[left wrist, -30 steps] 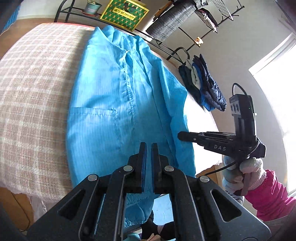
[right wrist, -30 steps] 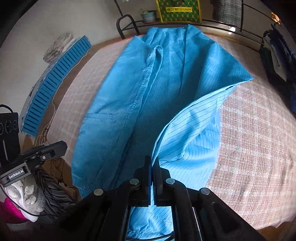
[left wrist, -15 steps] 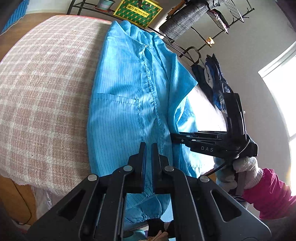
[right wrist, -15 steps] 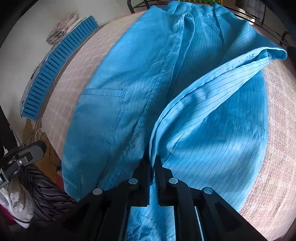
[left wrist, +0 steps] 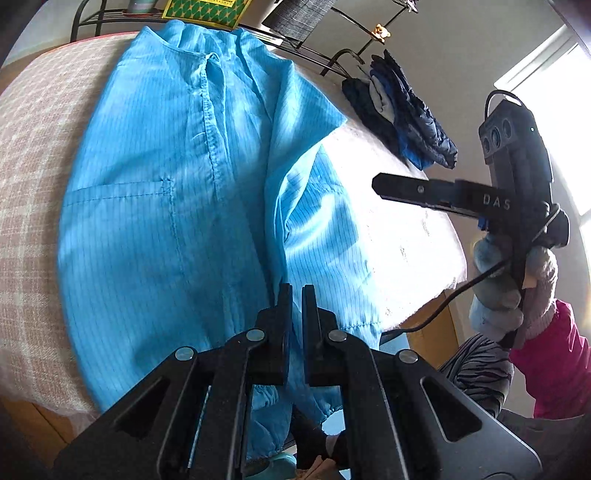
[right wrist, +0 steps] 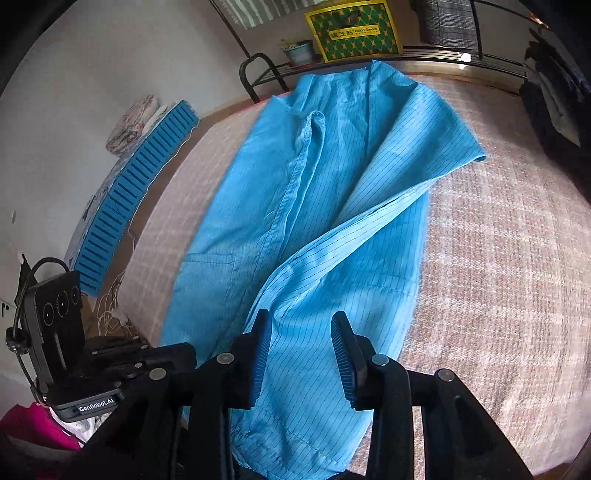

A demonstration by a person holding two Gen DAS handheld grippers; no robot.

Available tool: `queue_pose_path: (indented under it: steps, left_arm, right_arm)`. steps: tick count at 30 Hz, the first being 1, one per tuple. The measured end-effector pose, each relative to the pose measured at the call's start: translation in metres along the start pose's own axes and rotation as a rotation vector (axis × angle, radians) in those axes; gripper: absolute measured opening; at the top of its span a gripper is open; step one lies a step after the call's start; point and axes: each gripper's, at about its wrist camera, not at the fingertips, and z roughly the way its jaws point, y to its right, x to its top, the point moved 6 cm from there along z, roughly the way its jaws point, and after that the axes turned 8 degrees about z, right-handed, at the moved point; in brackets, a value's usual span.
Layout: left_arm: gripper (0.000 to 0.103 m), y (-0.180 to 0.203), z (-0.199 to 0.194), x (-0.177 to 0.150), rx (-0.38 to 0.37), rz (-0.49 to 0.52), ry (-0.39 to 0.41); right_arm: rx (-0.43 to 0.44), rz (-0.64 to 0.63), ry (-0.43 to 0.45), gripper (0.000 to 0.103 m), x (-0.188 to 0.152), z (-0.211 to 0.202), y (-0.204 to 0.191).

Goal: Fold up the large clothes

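My right tongs (right wrist: 301, 354), just opening, stand apart over the blue coat's (right wrist: 295, 206) folded-in sleeve; left tongs (left wrist: 293, 325) closed, empty, beside the coat's lengthwise axis.

Blue pinstriped coat (right wrist: 314, 221) on a pink-and-cream plaid cover (right wrist: 498, 258); green-and-yellow patterned bag (right wrist: 352, 31).
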Motion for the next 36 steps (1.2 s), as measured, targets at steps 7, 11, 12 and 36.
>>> queue_pose_path:
  steps: [7,11,12,36]
  left_arm:
    - [0.001,0.017,0.026,-0.003,0.009,0.05,-0.055]
    - [0.001,0.013,0.038,-0.007,0.01,0.032,-0.083]
    - [0.001,0.013,0.04,-0.008,0.011,0.033,-0.09]
    - [0.001,0.008,0.037,-0.013,-0.059,0.013,-0.116]
  right_arm:
    - [0.007,0.154,0.096,0.048,0.04,-0.005,0.064]
    - [0.016,0.234,0.142,0.058,0.065,0.004,0.092]
    - [0.021,0.253,0.153,0.06,0.07,0.007,0.099]
    - [0.117,0.417,0.218,0.0,0.174,0.074,0.108]
